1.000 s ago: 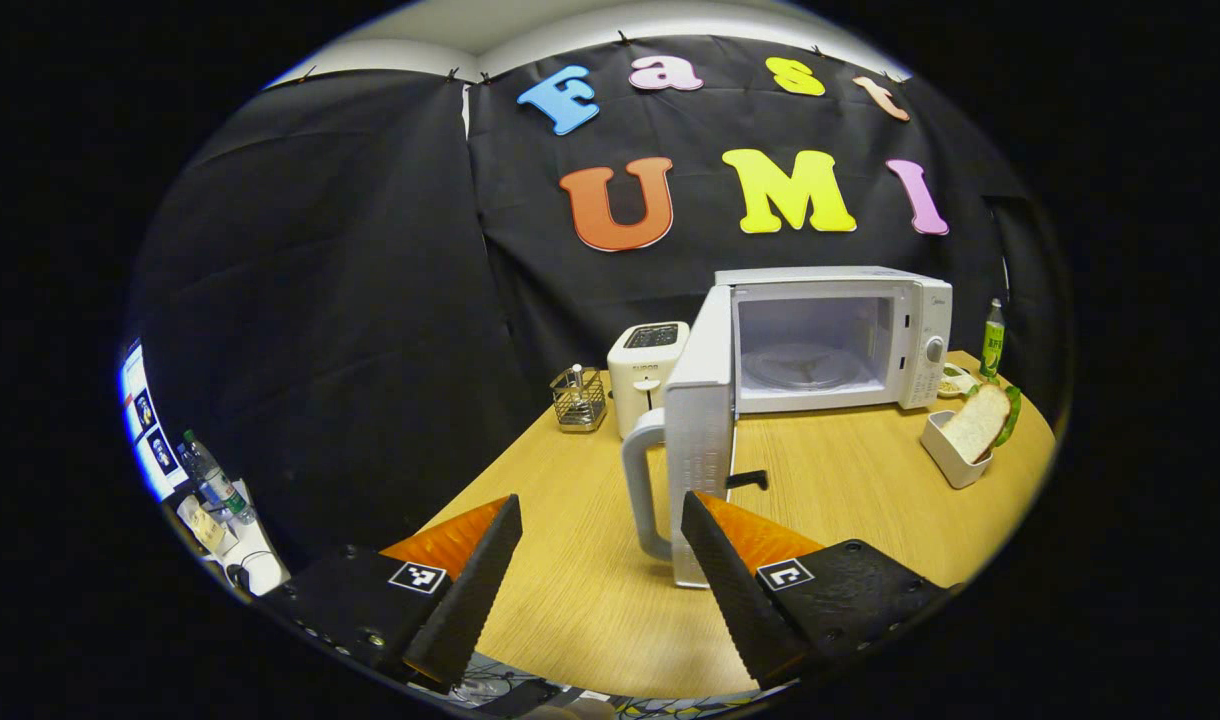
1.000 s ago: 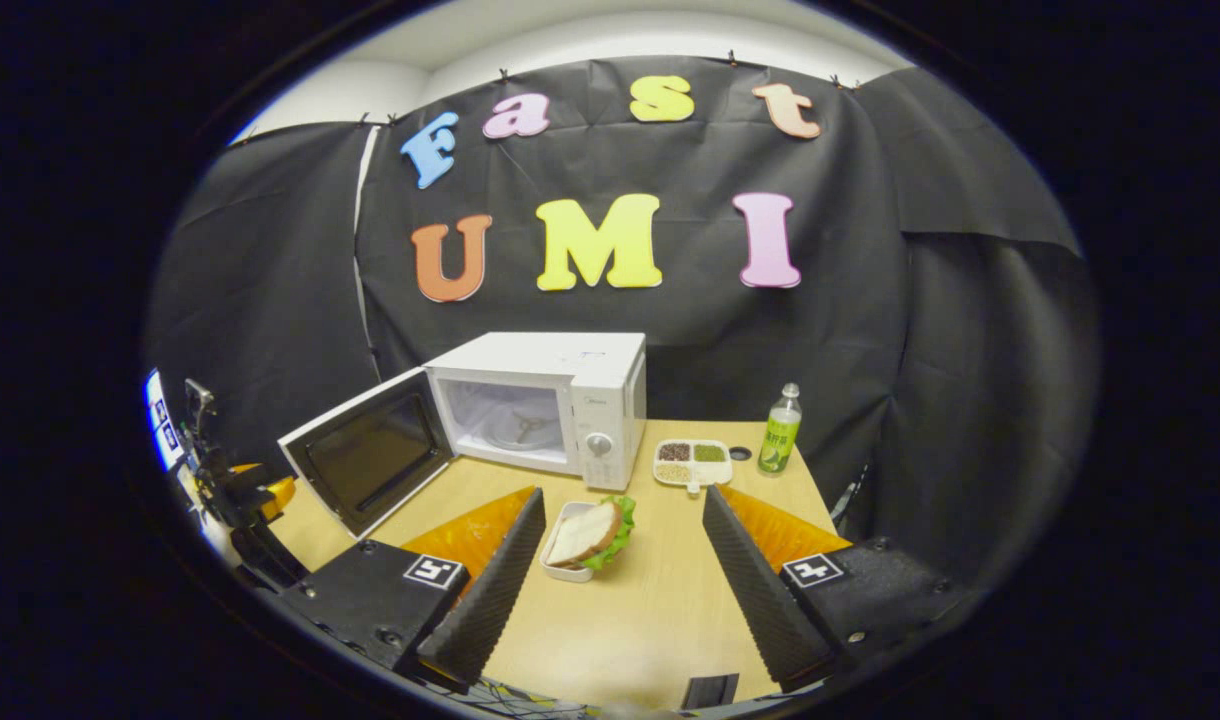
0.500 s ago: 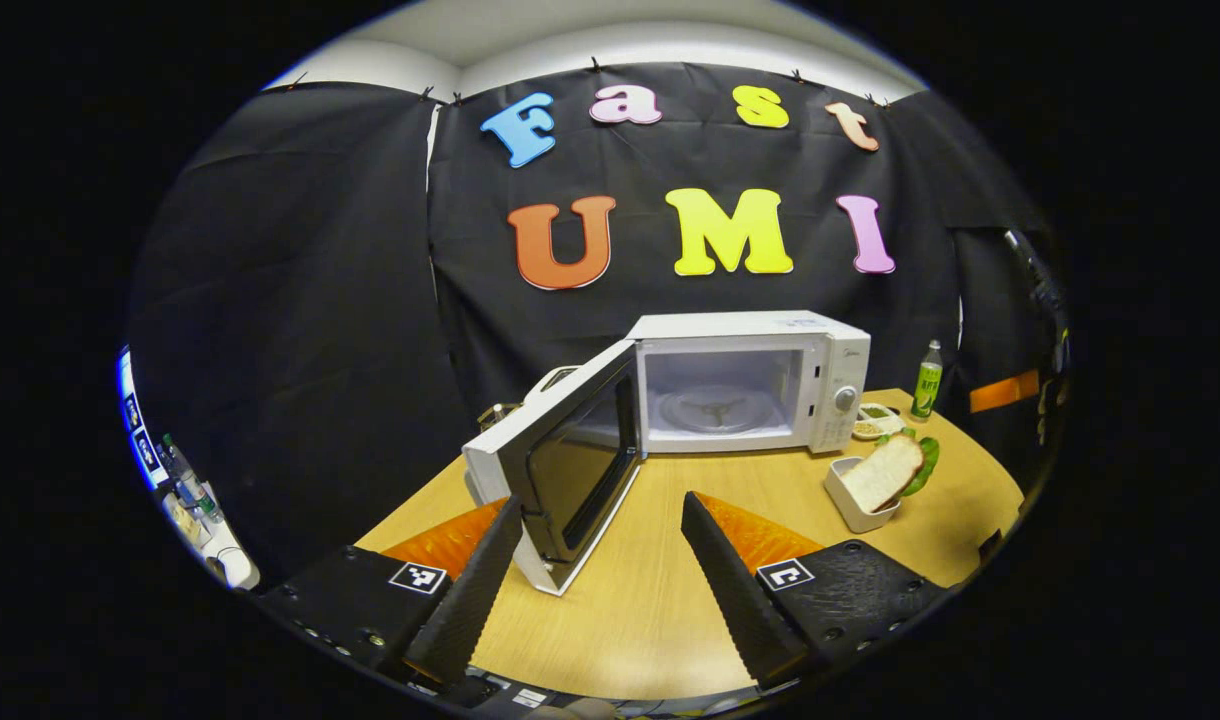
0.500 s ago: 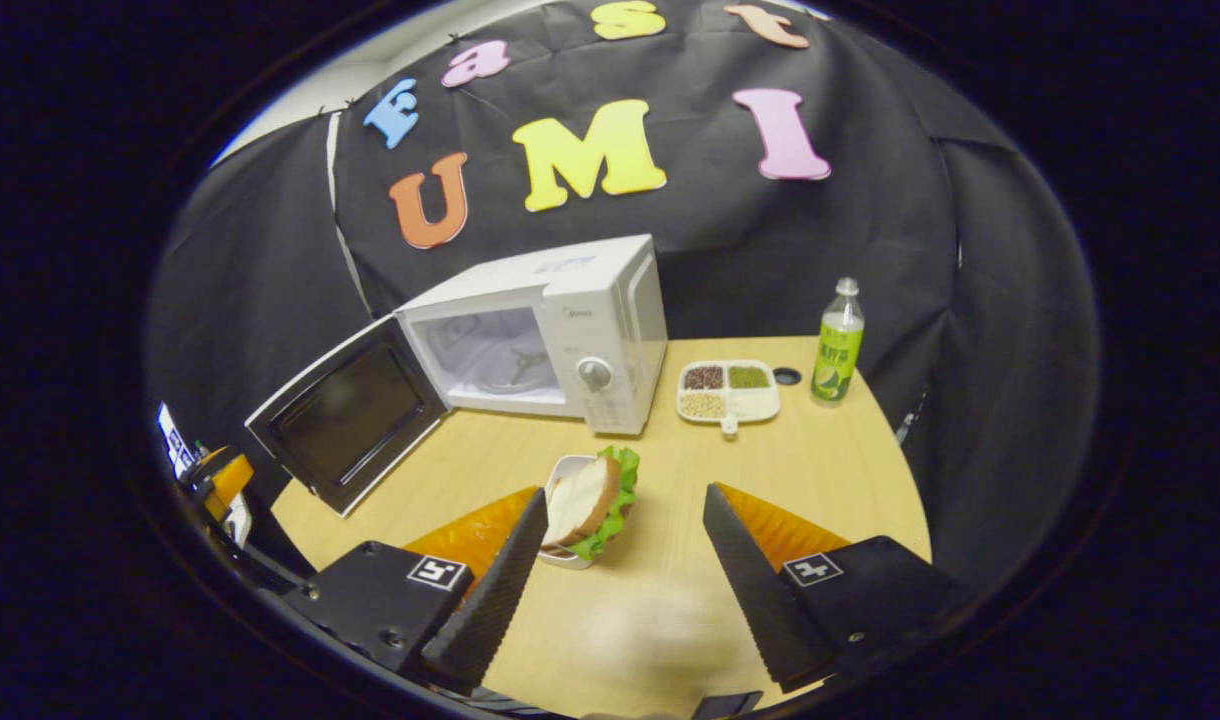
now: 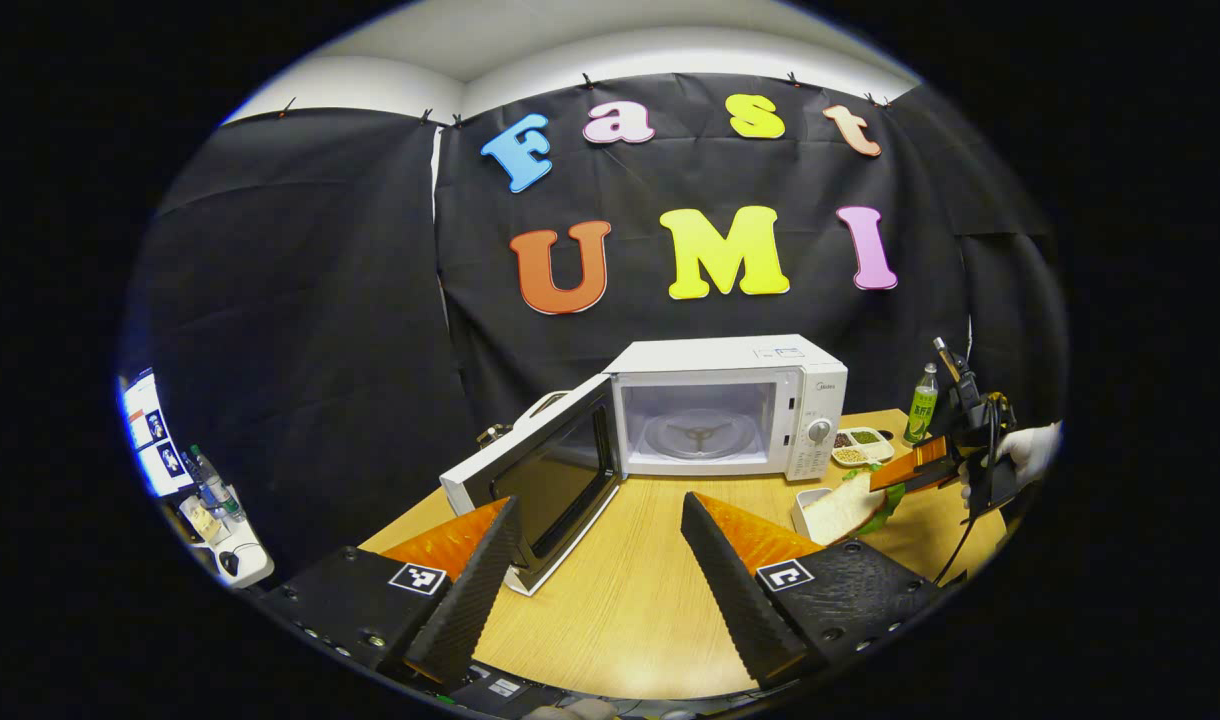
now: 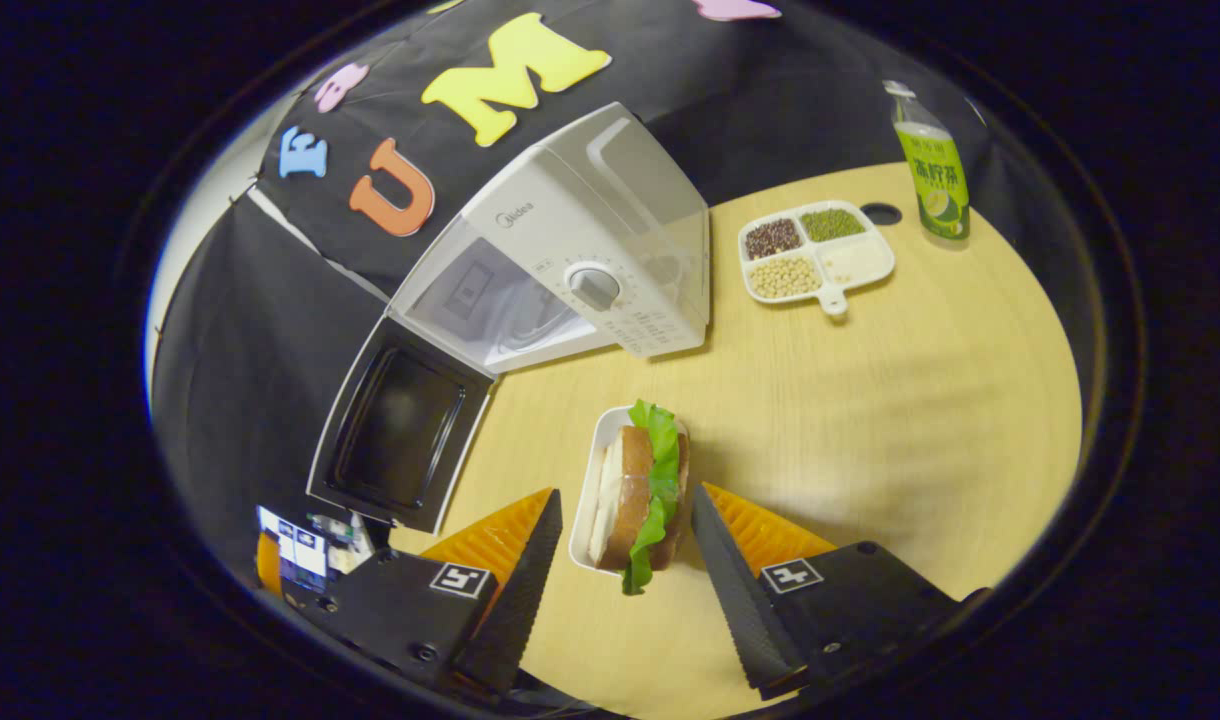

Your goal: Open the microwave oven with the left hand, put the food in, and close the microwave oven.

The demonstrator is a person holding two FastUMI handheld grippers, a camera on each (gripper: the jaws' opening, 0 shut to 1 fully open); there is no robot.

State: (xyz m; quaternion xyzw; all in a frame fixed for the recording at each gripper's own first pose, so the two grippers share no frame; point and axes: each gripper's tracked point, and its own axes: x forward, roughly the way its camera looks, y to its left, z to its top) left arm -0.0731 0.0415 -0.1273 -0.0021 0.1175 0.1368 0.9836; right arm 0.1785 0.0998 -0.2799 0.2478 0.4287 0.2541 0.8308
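**Microwave open on the counter, sandwich tray between the right fingers**

Left gripper view: The left hand-held gripper [image 5: 600,575] hangs above the wooden counter [image 5: 620,620] with its two black fingers spread wide and nothing between them. Beyond them stands a white microwave oven [image 5: 730,405], its door [image 5: 550,480] swung open toward the left, showing the round glass plate inside. To the right of the oven, a small white tray holding a sandwich [image 5: 840,508] sits on the counter. The right hand-held gripper [image 5: 905,478], held by a gloved hand [image 5: 1030,450], reaches down at that tray. Behind it are a divided dish of beans [image 5: 855,447] and a green bottle [image 5: 921,405].

Right gripper view: The right hand-held gripper [image 6: 625,545] looks steeply down at the counter [image 6: 870,400]. Its fingers are spread, and the white tray with the sandwich [image 6: 635,490], bread and green lettuce, lies between them; whether either finger touches the tray cannot be told. Farther off is the microwave oven [image 6: 590,260] with its door [image 6: 400,435] open. The divided dish of beans [image 6: 815,250] and the green bottle [image 6: 930,165] stand beyond, to the right.
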